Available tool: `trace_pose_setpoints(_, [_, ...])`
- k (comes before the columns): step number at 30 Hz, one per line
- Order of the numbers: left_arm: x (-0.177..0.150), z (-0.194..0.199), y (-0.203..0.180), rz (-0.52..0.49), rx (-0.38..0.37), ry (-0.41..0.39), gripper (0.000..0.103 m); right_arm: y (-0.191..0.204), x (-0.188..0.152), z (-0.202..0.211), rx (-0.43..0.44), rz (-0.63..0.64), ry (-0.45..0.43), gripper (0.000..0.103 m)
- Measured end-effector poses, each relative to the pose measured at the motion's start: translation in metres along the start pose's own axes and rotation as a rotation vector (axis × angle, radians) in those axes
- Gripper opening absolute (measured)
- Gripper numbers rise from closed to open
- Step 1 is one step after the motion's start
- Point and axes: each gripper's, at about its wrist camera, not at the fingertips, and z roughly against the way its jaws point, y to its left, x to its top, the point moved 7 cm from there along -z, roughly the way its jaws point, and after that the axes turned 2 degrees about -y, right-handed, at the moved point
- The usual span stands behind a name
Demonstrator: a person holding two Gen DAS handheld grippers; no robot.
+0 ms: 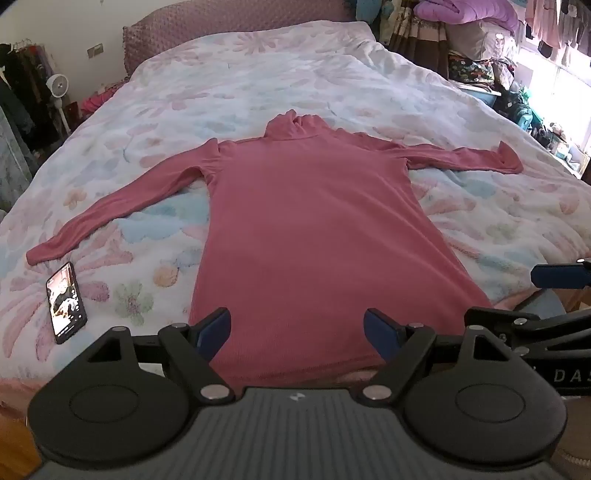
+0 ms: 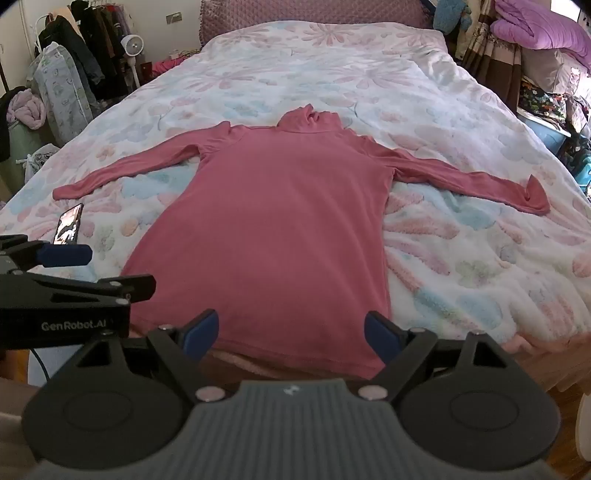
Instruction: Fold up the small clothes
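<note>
A pink long-sleeved turtleneck top (image 1: 310,229) lies flat on the bed, collar away from me, both sleeves spread out sideways; it also shows in the right wrist view (image 2: 273,221). Its right cuff (image 2: 533,197) is turned over on itself. My left gripper (image 1: 297,332) is open and empty, over the hem near the bed's front edge. My right gripper (image 2: 291,334) is open and empty, over the hem beside the left one. Each gripper shows at the edge of the other's view, the right one (image 1: 554,277) and the left one (image 2: 66,254).
The bed is covered by a white fleece blanket (image 1: 258,92) with pastel flowers. A lit phone (image 1: 66,308) lies on it left of the top, below the left cuff. Clothes racks, a fan (image 2: 131,46) and piled bedding (image 2: 535,26) surround the bed.
</note>
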Motion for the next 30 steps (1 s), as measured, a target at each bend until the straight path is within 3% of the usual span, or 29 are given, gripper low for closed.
trace_pose_setpoints(30, [-0.0031, -0.0011, 0.0054, 0.004, 0.007, 0.0, 0.095, 0.0003, -0.0013, 0.0002, -0.005, 0.003, -0.001, 0.082])
